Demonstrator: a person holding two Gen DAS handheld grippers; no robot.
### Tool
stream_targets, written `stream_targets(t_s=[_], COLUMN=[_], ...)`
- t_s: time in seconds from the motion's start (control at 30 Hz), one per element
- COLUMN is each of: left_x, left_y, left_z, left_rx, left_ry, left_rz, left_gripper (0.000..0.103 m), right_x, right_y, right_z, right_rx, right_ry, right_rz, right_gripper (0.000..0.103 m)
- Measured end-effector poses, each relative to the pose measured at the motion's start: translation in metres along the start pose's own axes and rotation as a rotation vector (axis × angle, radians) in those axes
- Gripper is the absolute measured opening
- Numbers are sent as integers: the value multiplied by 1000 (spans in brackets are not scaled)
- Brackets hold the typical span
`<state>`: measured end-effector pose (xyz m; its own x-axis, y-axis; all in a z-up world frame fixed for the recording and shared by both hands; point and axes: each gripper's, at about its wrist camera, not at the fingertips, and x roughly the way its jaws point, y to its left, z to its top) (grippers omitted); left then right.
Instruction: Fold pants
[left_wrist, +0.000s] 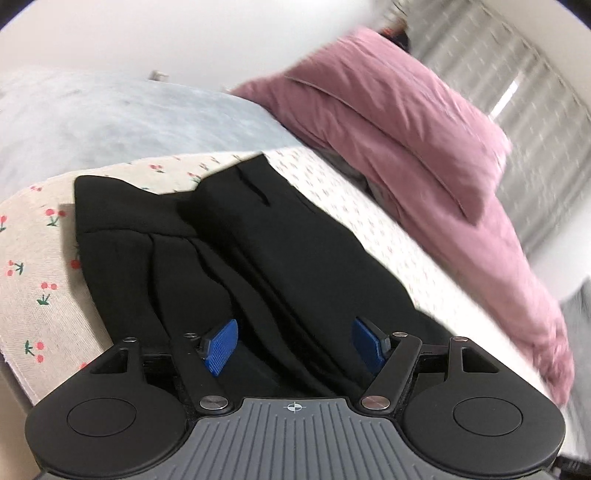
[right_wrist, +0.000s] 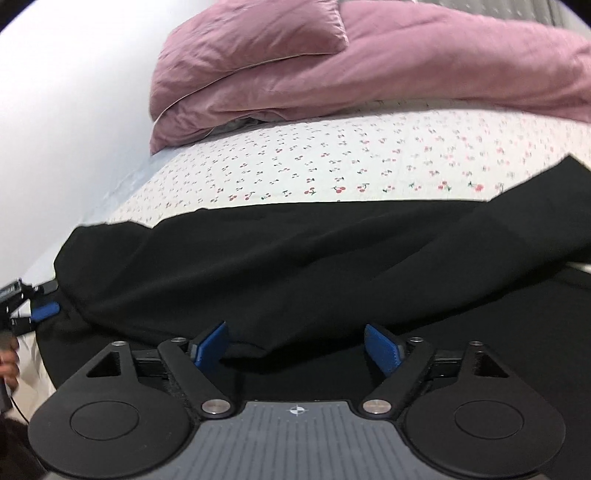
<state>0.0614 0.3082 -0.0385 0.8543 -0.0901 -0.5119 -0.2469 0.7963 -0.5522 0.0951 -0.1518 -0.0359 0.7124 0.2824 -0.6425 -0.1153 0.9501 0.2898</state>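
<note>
Black pants (left_wrist: 236, 258) lie on a bed with a cherry-print sheet (left_wrist: 40, 258). In the left wrist view the waistband end with a pocket slit lies away from me, cloth bunched in folds. My left gripper (left_wrist: 295, 345) is open, its blue pads (left_wrist: 221, 343) straddling the cloth at the near edge. In the right wrist view the pants (right_wrist: 295, 266) stretch across the frame. My right gripper (right_wrist: 299, 349) is open over the near edge of the cloth. The left gripper (right_wrist: 40, 310) shows at the far left of that view.
A pink duvet and pillow (right_wrist: 332, 66) are piled at the far side of the bed. A light blue blanket (left_wrist: 129, 118) lies beside the wall. A white wall (right_wrist: 66, 110) runs along the bed. Curtains (left_wrist: 517, 74) hang at the right.
</note>
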Motion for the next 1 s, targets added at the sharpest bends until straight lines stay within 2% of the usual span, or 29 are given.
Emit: stream_targets(t_s=[0.23,0.27,0.43,0.53,0.63,0.73,0.87,1.0], left_x=[9,7,-13,-25,-30,-23,-1,13], left_y=[6,8,14,18,14,8,9,10], left_z=[8,9,9,10,9,8,9,11], left_rx=[-83,-99,-170,-203,-193,-170,-216,-232], left_ry=[-73,-79,-103,-146,-180,-149,-74,-71], left_rz=[22,23,51,17,-5,-60,-43,8], left_gripper=[64,61,60,59,54,53,48,45], right_x=[5,4,2,3,5,7,8,9], right_y=[0,0,-3,-5,-4,-3,-2,-3], right_z=[-1,-1,-2,-1,1,2,2,3], right_rx=[61,60,53,55,58,53,52,56], right_ry=[-33,-35,-28,-28,-29,-30,-32,-39], right_rz=[-30,-32,-43,-47,-53,-60,-67,-80], right_gripper=[85,85,85,84,84,84,84,83])
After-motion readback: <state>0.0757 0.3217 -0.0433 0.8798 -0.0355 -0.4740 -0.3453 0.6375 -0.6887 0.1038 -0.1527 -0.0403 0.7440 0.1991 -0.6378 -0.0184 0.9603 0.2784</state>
